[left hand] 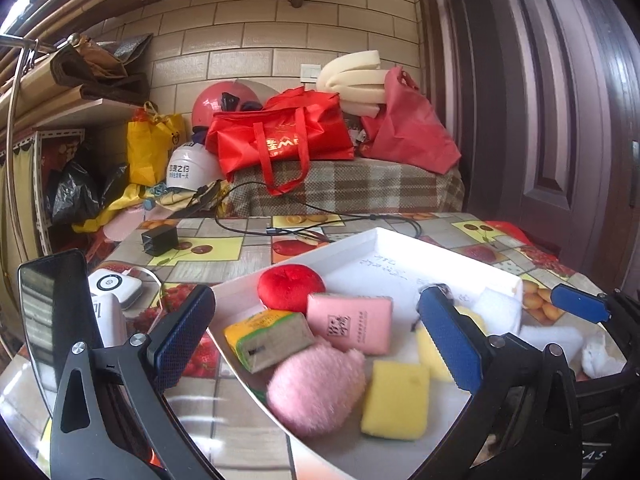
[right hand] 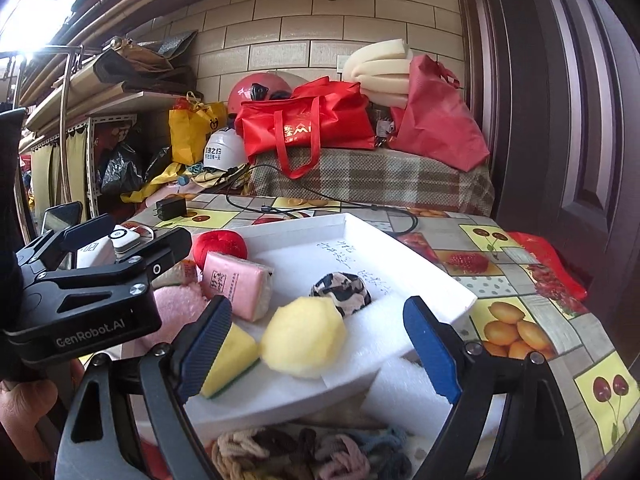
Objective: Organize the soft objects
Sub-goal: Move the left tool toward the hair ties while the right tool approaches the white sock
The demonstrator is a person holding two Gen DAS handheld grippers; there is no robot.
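tray (left hand: 352, 248): red plush (left hand: 290, 286), pink pack (left hand: 352, 322), yellow sponge (left hand: 396, 400) | left claw (left hand: 320, 344) wide, empty | right claw (right hand: 320, 348) wide, empty

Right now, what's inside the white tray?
The tray holds a red plush, tissue packs, a pink puff, yellow sponges and a patterned scrunchie. Anything under them is hidden.

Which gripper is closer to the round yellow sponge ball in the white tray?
Right. The right gripper is open with the yellow sponge ball between its fingers, untouched. The left gripper is open farther left, over the pink fluffy pad.
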